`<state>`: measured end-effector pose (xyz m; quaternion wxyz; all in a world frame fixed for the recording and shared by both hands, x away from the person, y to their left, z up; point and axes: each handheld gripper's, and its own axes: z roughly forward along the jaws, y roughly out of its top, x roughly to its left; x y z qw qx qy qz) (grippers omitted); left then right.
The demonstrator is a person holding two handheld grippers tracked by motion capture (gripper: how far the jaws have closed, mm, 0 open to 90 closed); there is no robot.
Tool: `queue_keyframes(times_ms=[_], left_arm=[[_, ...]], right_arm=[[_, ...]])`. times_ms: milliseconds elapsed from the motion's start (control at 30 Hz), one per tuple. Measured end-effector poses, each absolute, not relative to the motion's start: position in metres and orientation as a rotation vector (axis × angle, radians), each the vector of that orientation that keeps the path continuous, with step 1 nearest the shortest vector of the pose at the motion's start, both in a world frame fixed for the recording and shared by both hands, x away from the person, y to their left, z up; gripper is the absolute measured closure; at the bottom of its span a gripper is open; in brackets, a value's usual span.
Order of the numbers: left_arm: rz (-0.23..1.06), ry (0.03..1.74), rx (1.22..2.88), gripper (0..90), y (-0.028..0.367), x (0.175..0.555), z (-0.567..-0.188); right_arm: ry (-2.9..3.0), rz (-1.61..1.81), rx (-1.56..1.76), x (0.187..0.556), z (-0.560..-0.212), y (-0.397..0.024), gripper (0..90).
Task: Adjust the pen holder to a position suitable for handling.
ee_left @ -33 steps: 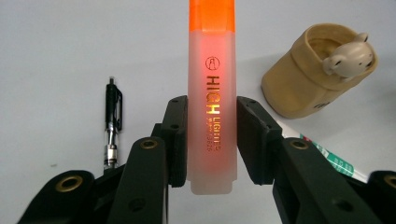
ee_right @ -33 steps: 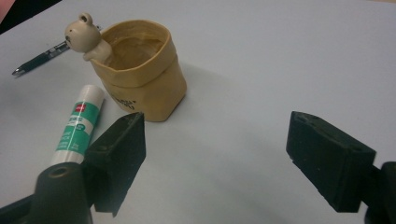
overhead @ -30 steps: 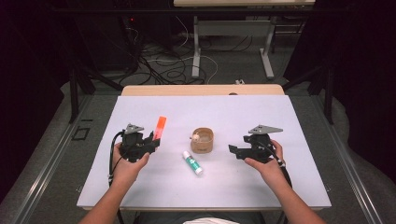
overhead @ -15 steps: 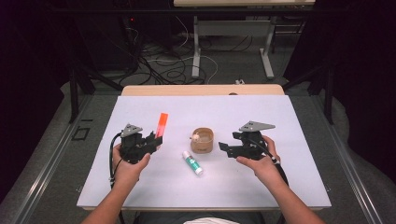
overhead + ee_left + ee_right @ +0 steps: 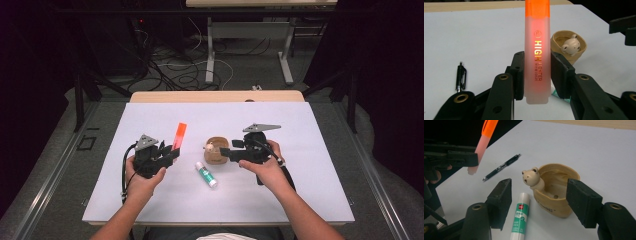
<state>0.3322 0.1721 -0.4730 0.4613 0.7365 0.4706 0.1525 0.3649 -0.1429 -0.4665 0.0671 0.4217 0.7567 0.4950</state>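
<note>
Highlighter (image 5: pixel 537 50): clamped upright in the left hand-held gripper (image 5: pixel 167 154), cap up, at nine o'clock of the cup, likely ready to drop in.
Cup (image 5: pixel 556 192): bear-faced holder at bench (image 5: pixel 310 200) centre, standing open.
Right hand-held gripper (image 5: pixel 539 195): jaws have just been closing, half-wide, straddling the cup without touching, probably to steady it.
Glue stick (image 5: pixel 206 174): lying at six o'clock of the cup.
Pen (image 5: pixel 501 167): lying loose beyond.
</note>
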Motion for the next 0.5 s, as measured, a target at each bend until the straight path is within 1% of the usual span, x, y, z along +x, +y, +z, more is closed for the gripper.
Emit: queue_keyframes(times_ms=[100, 167, 367, 500], left_arm=[[0.363, 1.149, 1.826, 66.3, 0.17, 0.331, -0.473], [0.367, 1.14, 1.823, 66.3, 0.168, 0.33, -0.474], [0.36, 1.107, 1.834, 66.3, 0.162, 0.326, -0.473], [0.361, 1.075, 1.853, 66.3, 0.155, 0.323, -0.472]], right_arm=[[2.297, 1.523, 1.283, 0.367, -0.467, -0.14, 42.9], [2.307, 1.555, 1.302, 0.367, -0.468, -0.139, 43.5], [2.34, 1.551, 1.308, 0.362, -0.468, -0.139, 48.7], [2.379, 1.551, 1.343, 0.361, -0.47, -0.138, 49.4]])
